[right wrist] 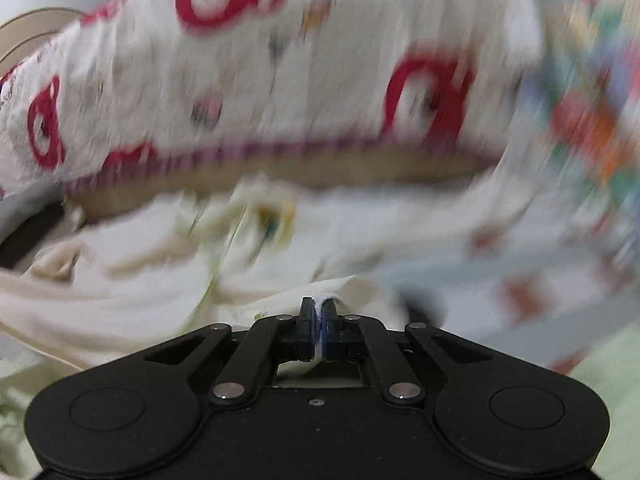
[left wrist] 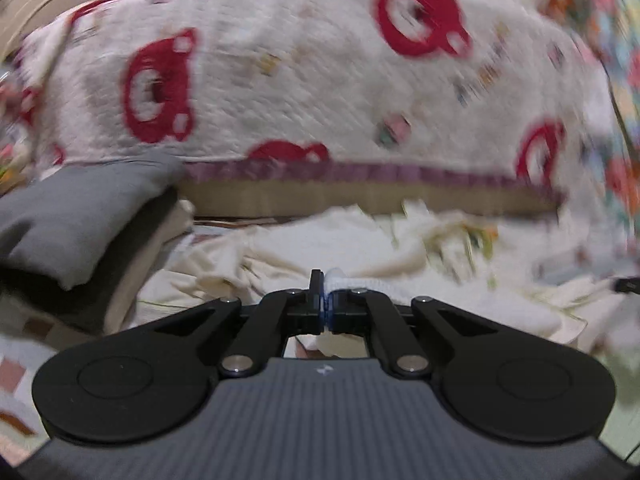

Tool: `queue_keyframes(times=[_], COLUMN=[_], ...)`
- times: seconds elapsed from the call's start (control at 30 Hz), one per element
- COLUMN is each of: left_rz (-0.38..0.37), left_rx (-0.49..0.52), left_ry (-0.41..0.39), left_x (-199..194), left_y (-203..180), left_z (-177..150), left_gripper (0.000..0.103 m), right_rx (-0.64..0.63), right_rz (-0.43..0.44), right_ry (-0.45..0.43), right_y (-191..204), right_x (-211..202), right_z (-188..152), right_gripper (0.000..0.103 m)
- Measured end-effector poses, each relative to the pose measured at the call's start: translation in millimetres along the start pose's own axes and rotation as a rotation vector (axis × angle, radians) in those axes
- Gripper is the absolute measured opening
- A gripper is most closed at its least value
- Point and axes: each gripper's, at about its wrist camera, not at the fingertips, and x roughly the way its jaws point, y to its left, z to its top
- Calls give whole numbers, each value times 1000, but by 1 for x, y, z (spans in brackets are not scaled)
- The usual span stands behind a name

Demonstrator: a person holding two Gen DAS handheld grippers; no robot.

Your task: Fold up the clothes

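Currently, two grippers are in use, one per view. The left gripper (left wrist: pixel 325 294) has its jaws pressed together on a ribbed white hem of the cream garment (left wrist: pixel 320 240). The right gripper (right wrist: pixel 319 320) likewise pinches a white edge of what appears to be the same garment (right wrist: pixel 160 256); motion blur in the right view prevents certainty.

The garment lies crumpled on the surface directly ahead of both grippers, with a small coloured print visible near its far side in each view.

Behind the garment, one white blanket (left wrist: pixel 320 72) with red bear-face motifs is draped over a raised edge. At least six red motifs are countable in the left view, some only partly shown. A purple trim band runs along the blanket's lower edge, with a tan strip below it.

At left in the left view, one stack (left wrist: pixel 84 220) of folded items sits beside the garment: a grey piece on top, a beige piece beneath.

One multicoloured patterned fabric (left wrist: pixel 624 80) occupies the right margin.
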Motion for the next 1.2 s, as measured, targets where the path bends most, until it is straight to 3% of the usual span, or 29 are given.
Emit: queue_keyframes(times=[0.03, 0.13, 0.2, 0.33, 0.43, 0.63, 0.8, 0.9, 1.2], left_rz=[23, 54, 45, 59, 38, 55, 75, 73, 88], left_rx=[-28, -90, -139, -141, -216, -276, -237, -269, -264], left_ry=[-30, -76, -30, 119, 182, 258, 329, 382, 431], left_x=[-12, -42, -48, -42, -42, -34, -25, -18, -9], left_y=[7, 25, 32, 34, 46, 56, 52, 55, 55], left_z=[7, 11, 2, -31, -43, -58, -67, -73, -82], left_gripper=[1, 1, 1, 1, 1, 1, 1, 2, 4], right_rx=[-73, -157, -26, 68, 161, 198, 207, 214, 213], right_rz=[-96, -236, -173, -130, -60, -45, -16, -13, -11], right_ry=[-29, -91, -26, 123, 170, 181, 204, 218, 248], right_y=[0, -2, -16, -24, -35, -37, -38, -37, -37], right_x=[-13, -46, -46, -28, -27, -26, -17, -13, -4], right_z=[9, 20, 11, -40, -68, -97, -107, -114, -126], right_gripper=[4, 4, 4, 4, 5, 8, 11, 11, 13])
